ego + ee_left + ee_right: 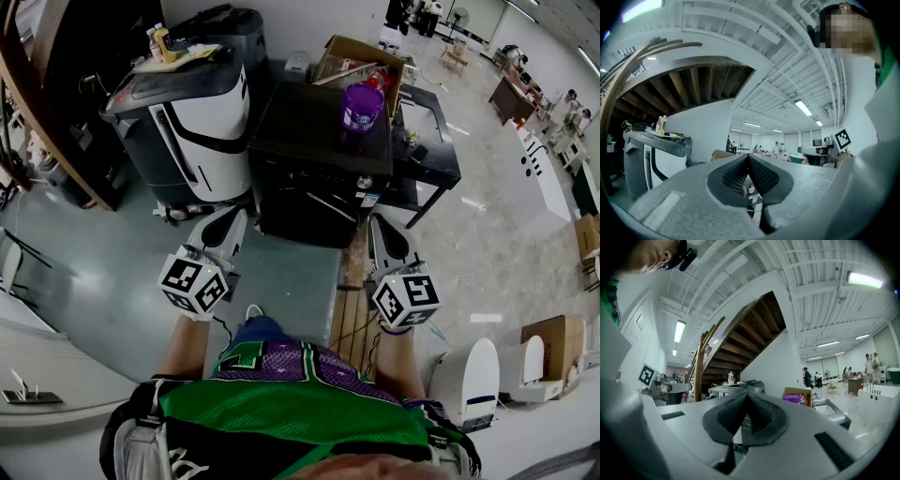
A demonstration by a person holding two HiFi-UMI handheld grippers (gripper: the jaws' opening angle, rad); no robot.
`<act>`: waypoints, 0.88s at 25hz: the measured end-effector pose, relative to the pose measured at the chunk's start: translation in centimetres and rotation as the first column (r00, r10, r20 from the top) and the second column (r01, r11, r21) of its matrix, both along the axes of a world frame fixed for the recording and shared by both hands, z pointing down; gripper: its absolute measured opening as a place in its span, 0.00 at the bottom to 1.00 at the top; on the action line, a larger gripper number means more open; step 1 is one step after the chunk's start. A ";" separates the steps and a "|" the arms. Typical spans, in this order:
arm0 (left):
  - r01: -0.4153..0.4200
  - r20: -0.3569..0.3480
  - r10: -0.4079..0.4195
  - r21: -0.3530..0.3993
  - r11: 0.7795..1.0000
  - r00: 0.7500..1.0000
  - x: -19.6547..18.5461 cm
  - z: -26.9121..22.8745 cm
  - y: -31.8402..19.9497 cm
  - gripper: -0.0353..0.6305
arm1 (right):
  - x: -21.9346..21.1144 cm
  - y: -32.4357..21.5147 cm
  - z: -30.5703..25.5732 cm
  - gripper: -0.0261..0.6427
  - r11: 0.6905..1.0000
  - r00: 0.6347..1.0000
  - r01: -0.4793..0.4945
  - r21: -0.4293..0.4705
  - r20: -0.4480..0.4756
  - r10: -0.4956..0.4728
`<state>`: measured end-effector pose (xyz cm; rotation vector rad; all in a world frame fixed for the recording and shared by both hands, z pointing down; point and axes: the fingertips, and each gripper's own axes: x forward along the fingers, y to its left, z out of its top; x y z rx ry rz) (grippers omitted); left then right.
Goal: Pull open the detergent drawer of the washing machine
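Shirt (281,367): green numeral edged white, partly hidden, not sure which.
Purple tub (362,103): white label, print too small.
Washer (309,131): front sticker, unreadable.
Left cube (194,283), right cube (406,301): black-and-white square codes, no letters.

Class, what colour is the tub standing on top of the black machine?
Purple. The tub shows best in the head view.
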<state>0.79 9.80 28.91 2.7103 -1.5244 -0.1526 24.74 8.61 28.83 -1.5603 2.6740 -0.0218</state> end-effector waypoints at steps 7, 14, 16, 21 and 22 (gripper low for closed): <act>0.005 0.001 -0.005 -0.005 1.000 1.000 0.8 0.0 0.1 0.08 | 1.2 0.2 -0.3 0.04 1.000 1.000 -0.013 0.001 -0.003 0.013; -0.005 0.004 0.005 -0.014 1.000 1.000 1.4 0.3 0.3 0.08 | 1.7 0.8 -0.5 0.04 1.000 1.000 -0.022 0.015 -0.008 0.022; -0.005 0.004 0.005 -0.018 1.000 1.000 1.5 0.3 0.3 0.08 | 1.7 0.8 -0.6 0.04 1.000 1.000 -0.018 0.015 0.004 0.018; -0.006 0.000 0.006 -0.032 0.999 1.000 1.6 0.2 -0.2 0.08 | 1.5 0.3 -0.6 0.04 1.000 1.000 0.003 -0.006 0.024 -0.003; -0.006 0.000 0.006 -0.035 0.999 1.000 1.6 0.1 -0.3 0.08 | 1.4 0.2 -0.7 0.04 1.000 1.000 0.009 -0.007 0.029 -0.009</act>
